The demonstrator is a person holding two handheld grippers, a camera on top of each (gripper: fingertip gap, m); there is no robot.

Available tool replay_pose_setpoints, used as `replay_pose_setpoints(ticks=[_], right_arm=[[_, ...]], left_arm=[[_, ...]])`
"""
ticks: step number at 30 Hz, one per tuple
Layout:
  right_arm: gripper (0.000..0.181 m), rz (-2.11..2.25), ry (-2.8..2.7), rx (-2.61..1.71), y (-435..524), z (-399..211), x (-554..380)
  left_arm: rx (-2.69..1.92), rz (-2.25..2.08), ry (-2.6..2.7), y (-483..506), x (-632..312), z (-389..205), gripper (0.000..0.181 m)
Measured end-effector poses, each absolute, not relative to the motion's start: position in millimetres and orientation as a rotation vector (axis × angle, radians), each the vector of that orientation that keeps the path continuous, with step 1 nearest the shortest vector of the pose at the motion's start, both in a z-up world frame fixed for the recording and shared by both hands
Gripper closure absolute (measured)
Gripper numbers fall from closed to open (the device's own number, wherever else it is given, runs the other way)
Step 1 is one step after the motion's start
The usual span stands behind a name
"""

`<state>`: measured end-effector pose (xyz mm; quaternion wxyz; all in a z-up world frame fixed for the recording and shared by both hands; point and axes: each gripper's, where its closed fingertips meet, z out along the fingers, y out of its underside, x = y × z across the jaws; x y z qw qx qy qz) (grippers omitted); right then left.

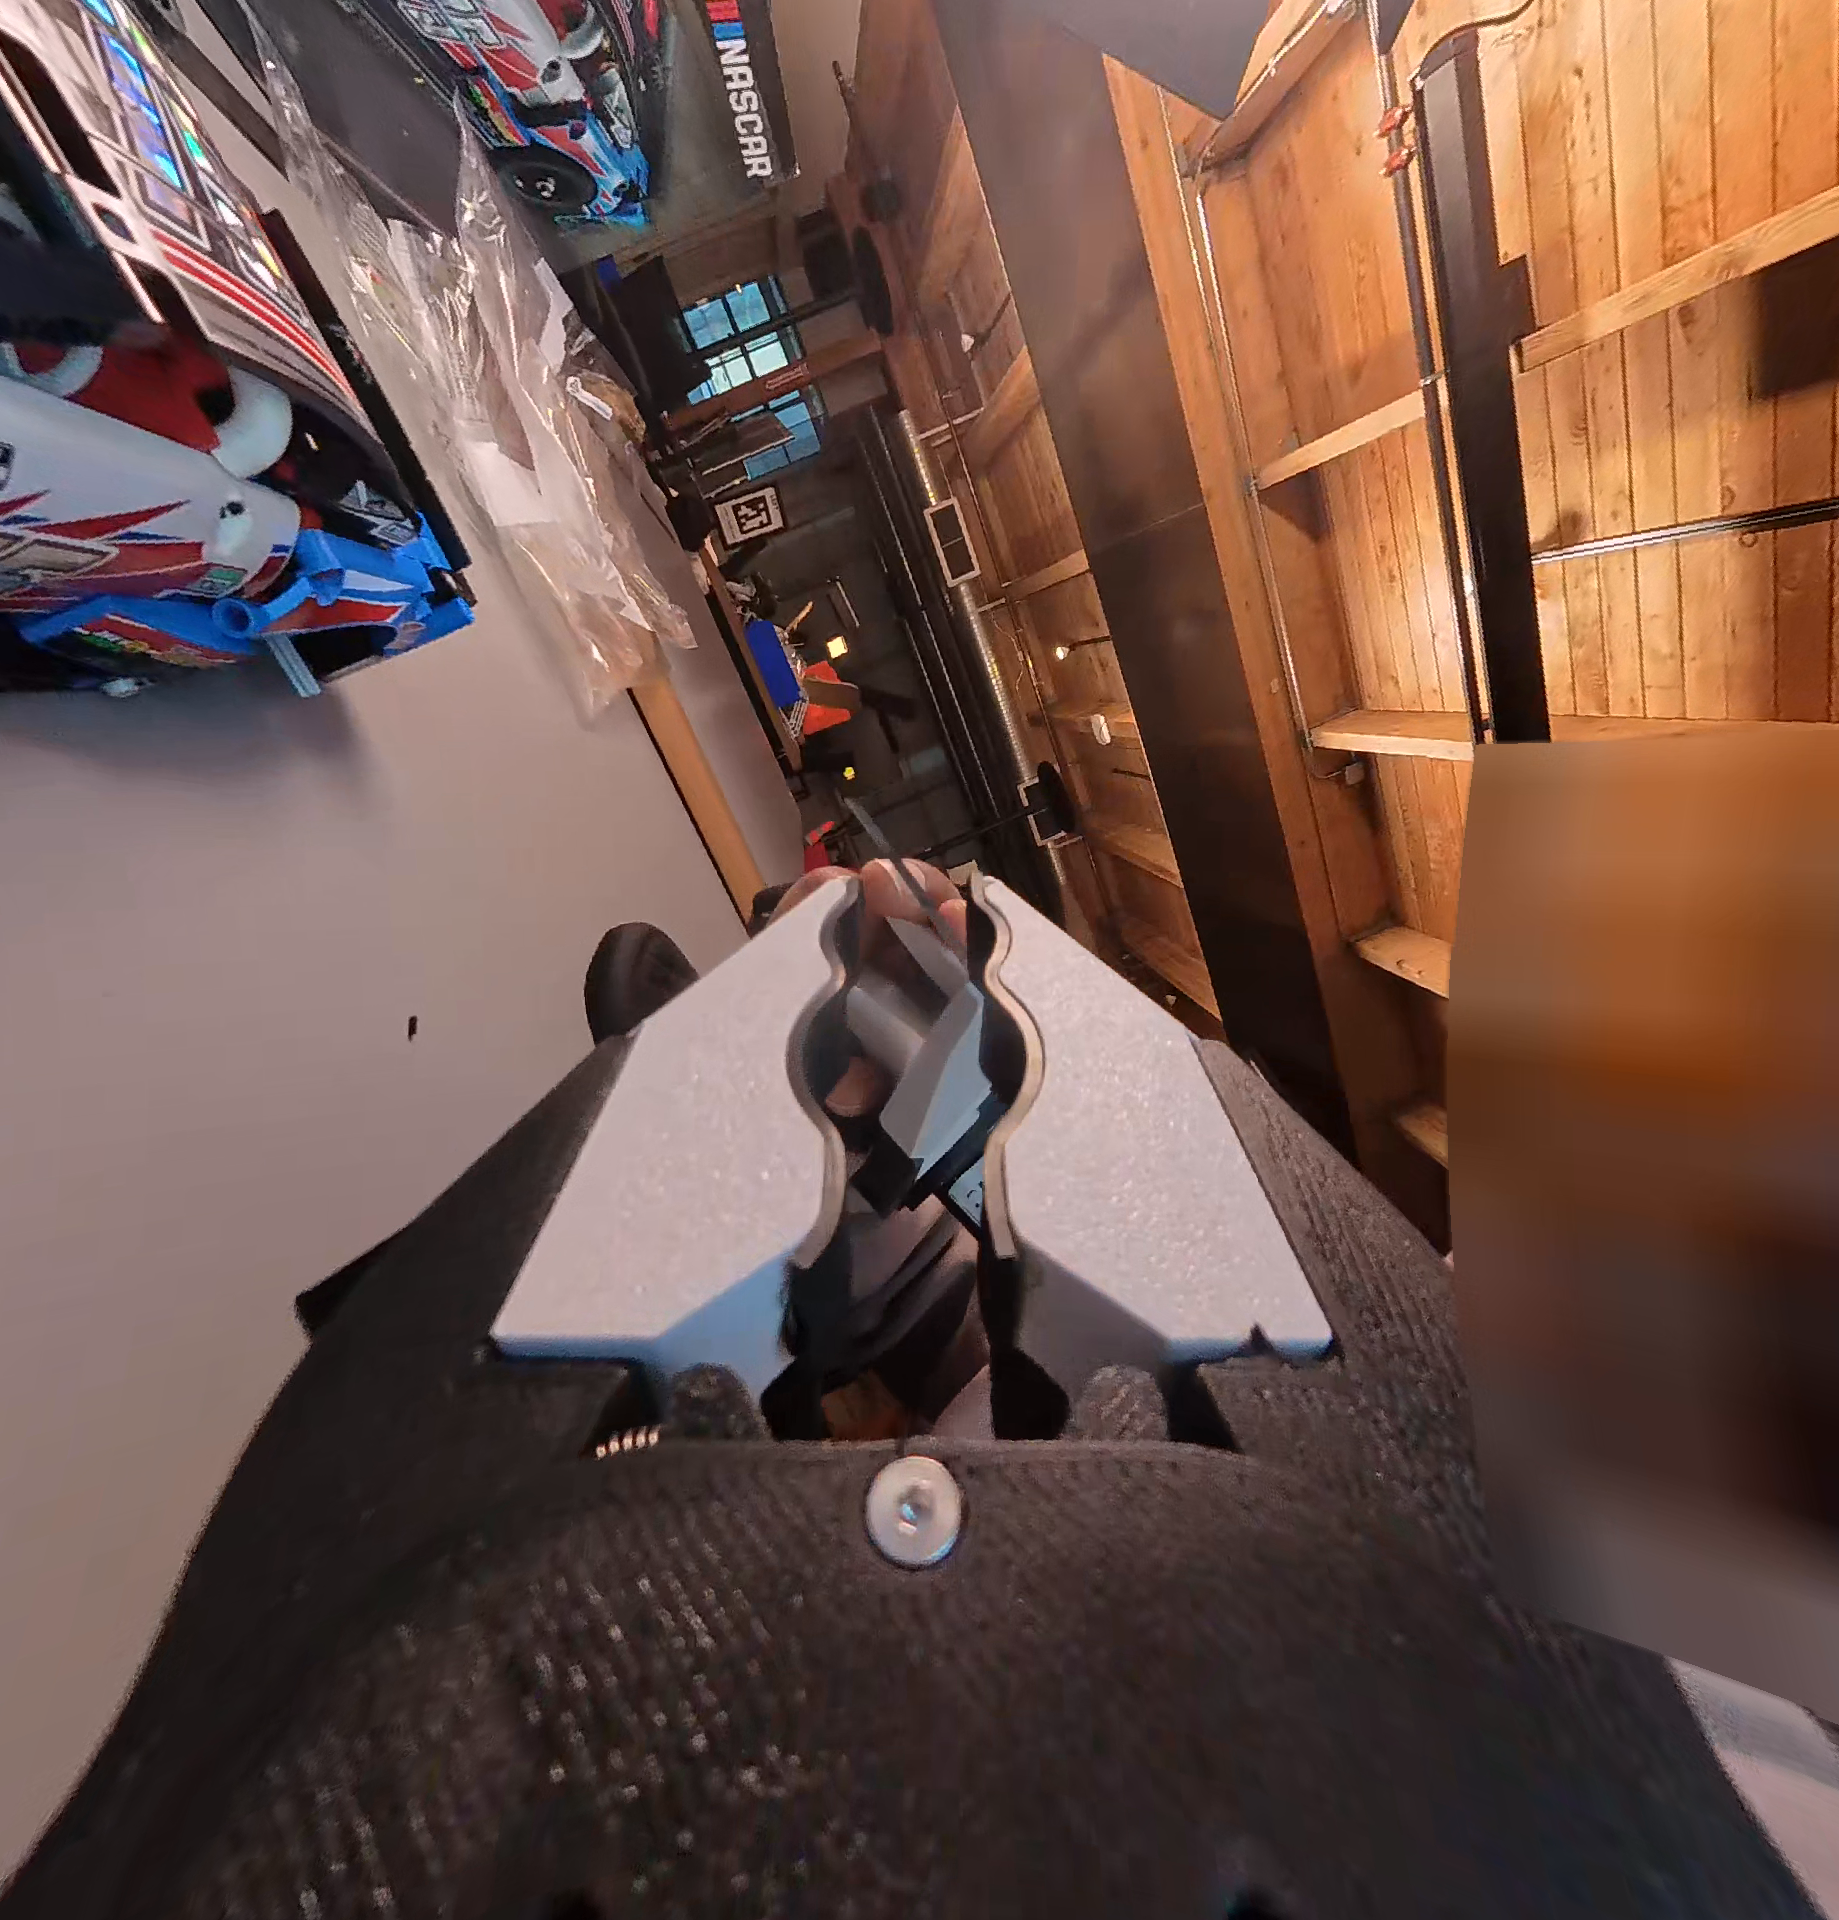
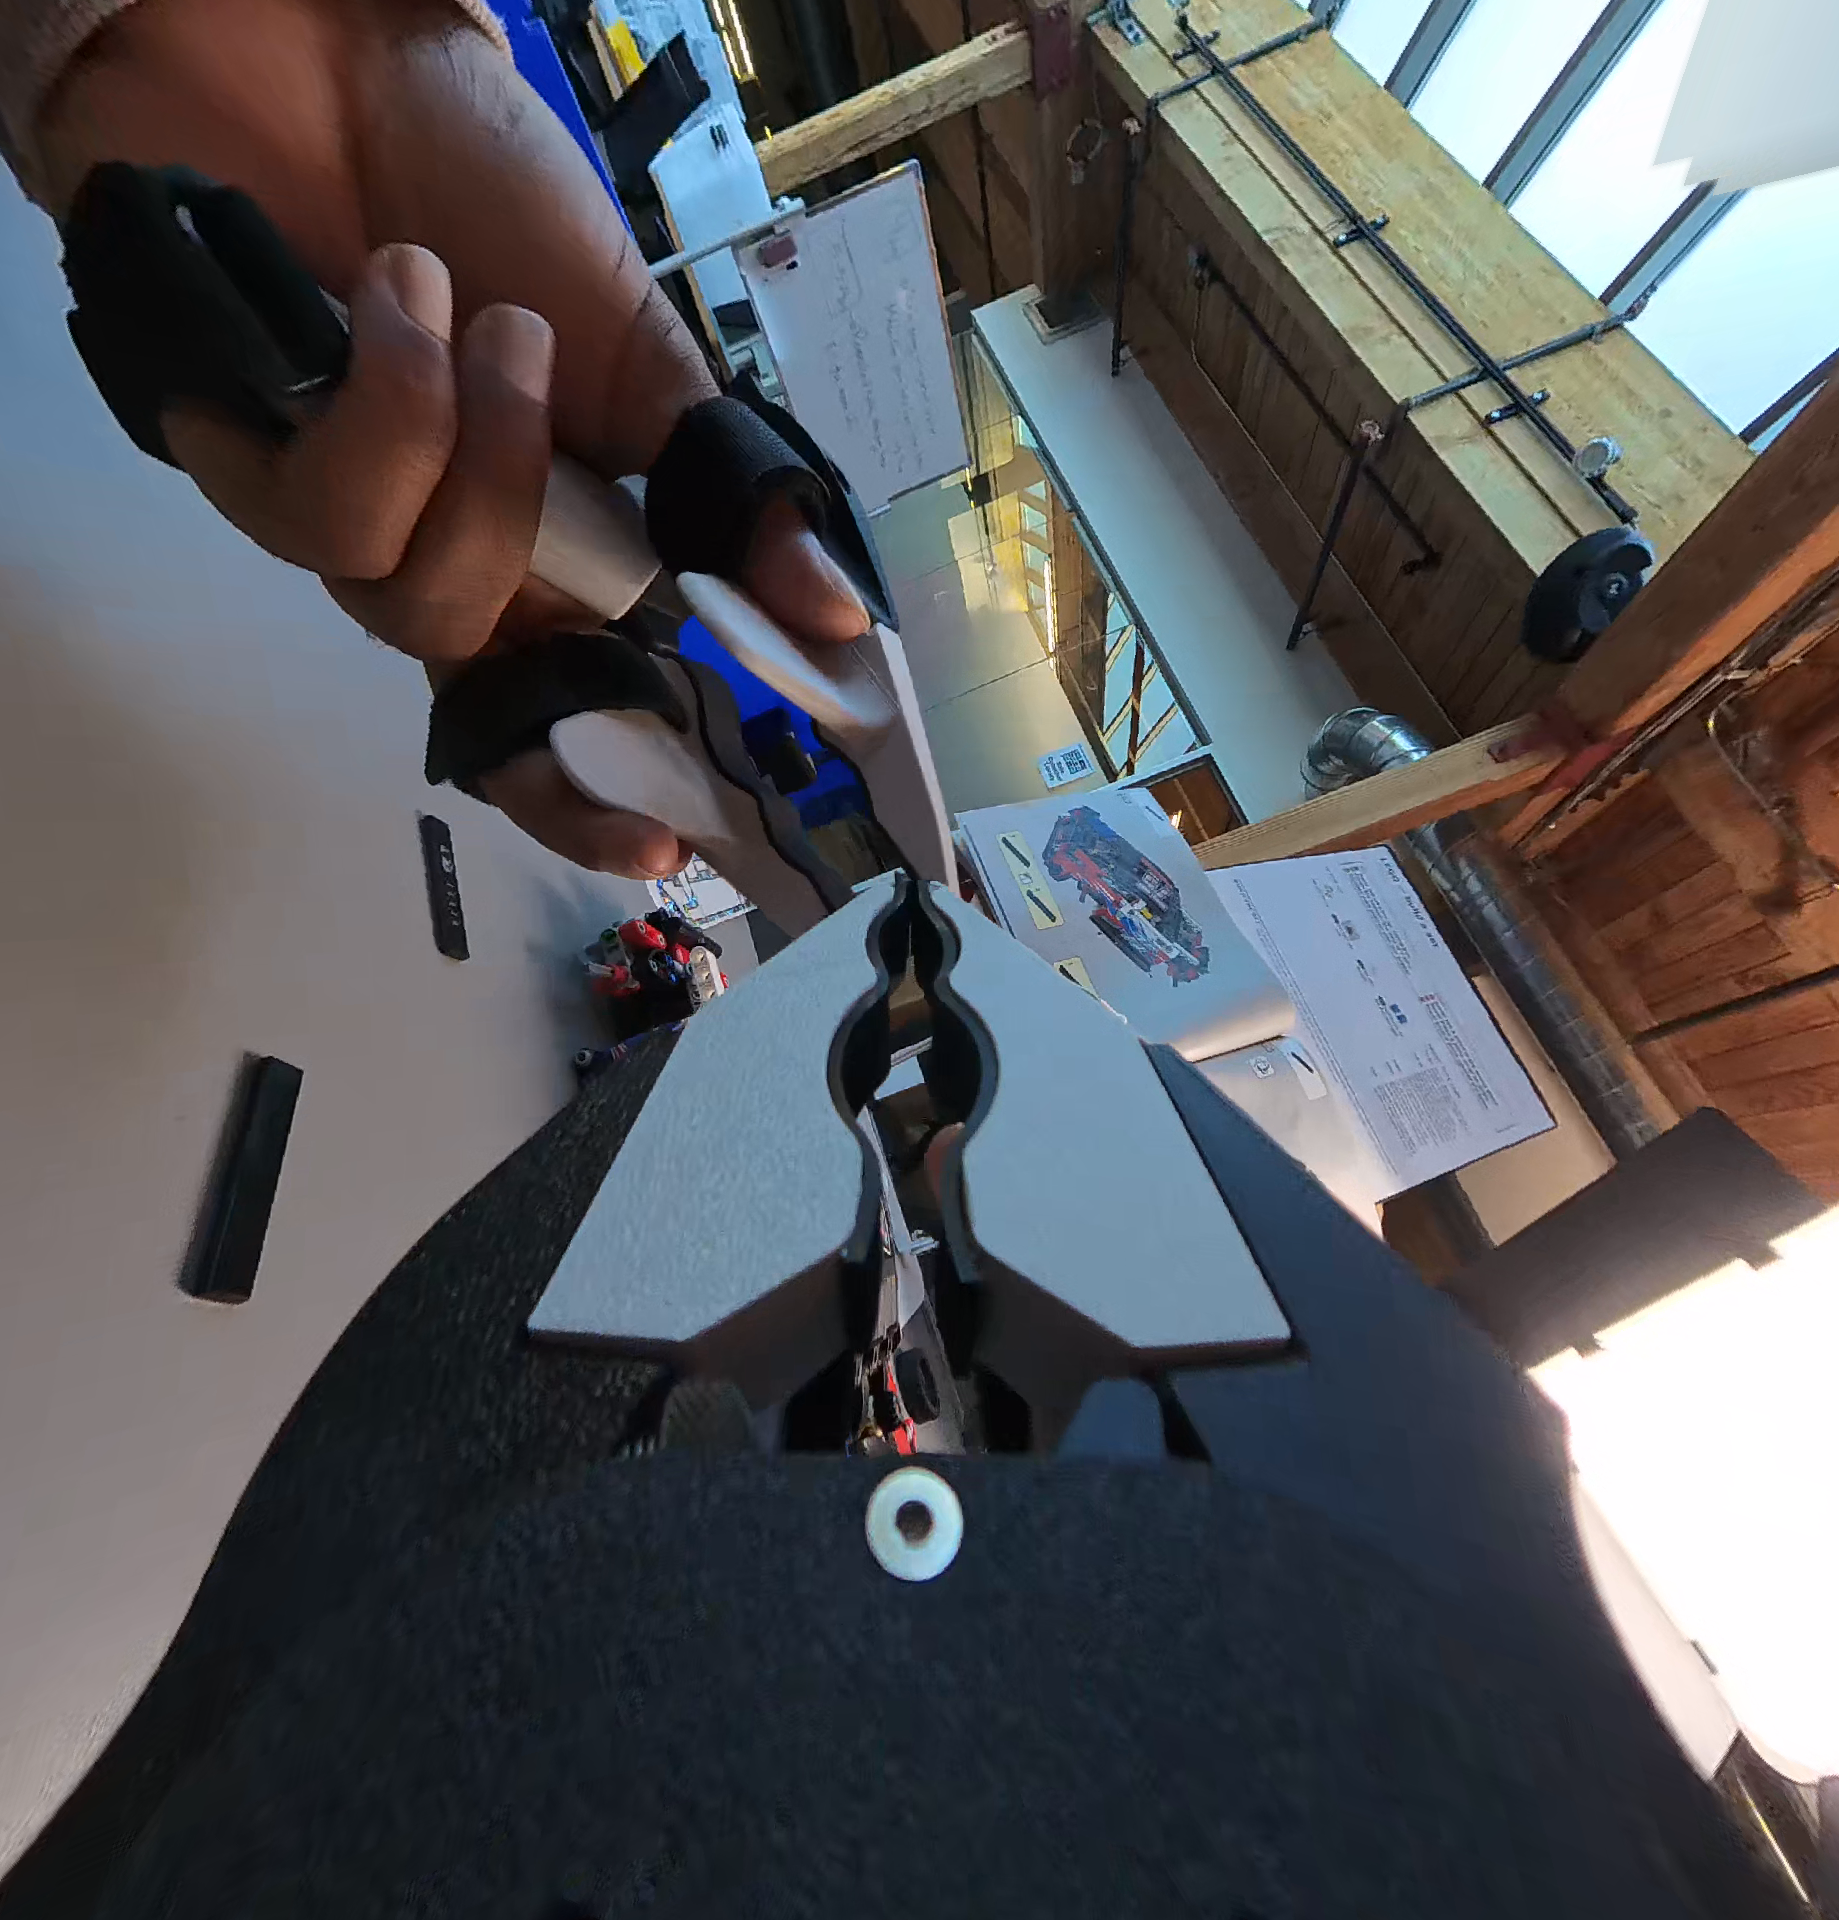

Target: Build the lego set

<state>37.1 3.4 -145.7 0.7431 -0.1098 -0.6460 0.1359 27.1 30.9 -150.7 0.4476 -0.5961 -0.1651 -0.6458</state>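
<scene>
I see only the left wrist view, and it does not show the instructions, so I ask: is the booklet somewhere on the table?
Observer: Yes. The right wrist view shows an open instruction booklet lying on the table, beyond the right gripper.
Operator: Are there loose parts near it?
Observer: A small pile of red and black parts lies toward the picture's left of the booklet.
Operator: Is anything bigger there?
Observer: A long black beam and a shorter black piece lie apart on the bare table.

Blue, white, red-striped car [image 1: 167, 540]; grey table [image 1: 271, 935]
</scene>
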Motion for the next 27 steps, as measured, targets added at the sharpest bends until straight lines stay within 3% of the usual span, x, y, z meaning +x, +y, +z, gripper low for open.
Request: replay_pose_setpoints(ticks=[4, 13, 15, 16, 17, 19, 25, 27], right_arm=[[0.181, 0.272, -1.441, -0.220, 2.2, -152.6, 33.8], [0.181, 0.291, -1.477, -0.232, 1.1, -161.5, 30.9], [0.169, 0.354, -1.506, -0.296, 3.6, -164.2, 28.9], [0.156, 0.418, -1.542, -0.343, 3.4, -167.0, 28.3], [0.131, 0.508, -1.621, -0.375, -2.9, -174.6, 28.7], [0.122, 0.625, -1.675, -0.482, -5.6, -179.5, 29.6], [0.156, 1.470, -1.614, -1.049, 17.9, -147.1, 39.4], [0.160, 1.672, -1.753, -1.215, 10.6, -158.5, 46.0]], left_arm=[[-1.498, -1.568, -0.402, 31.1, 25.5, -154.7, 0.181], [-1.557, -1.458, -0.299, 28.7, 23.4, -154.3, 0.181], [-1.607, -1.397, -0.243, 27.6, 23.7, -158.6, 0.181], [-1.624, -1.354, -0.220, 27.8, 21.9, -160.8, 0.181], [-1.624, -1.321, -0.218, 28.5, 17.0, -161.1, 0.181], [-1.636, -1.265, -0.187, 28.2, 8.2, -159.4, 0.181], [-1.939, -1.094, 0.296, 0.4, 34.9, -185.3, 0.181], [-2.012, -1.023, 0.427, -6.3, 43.5, -194.6, 0.181]])
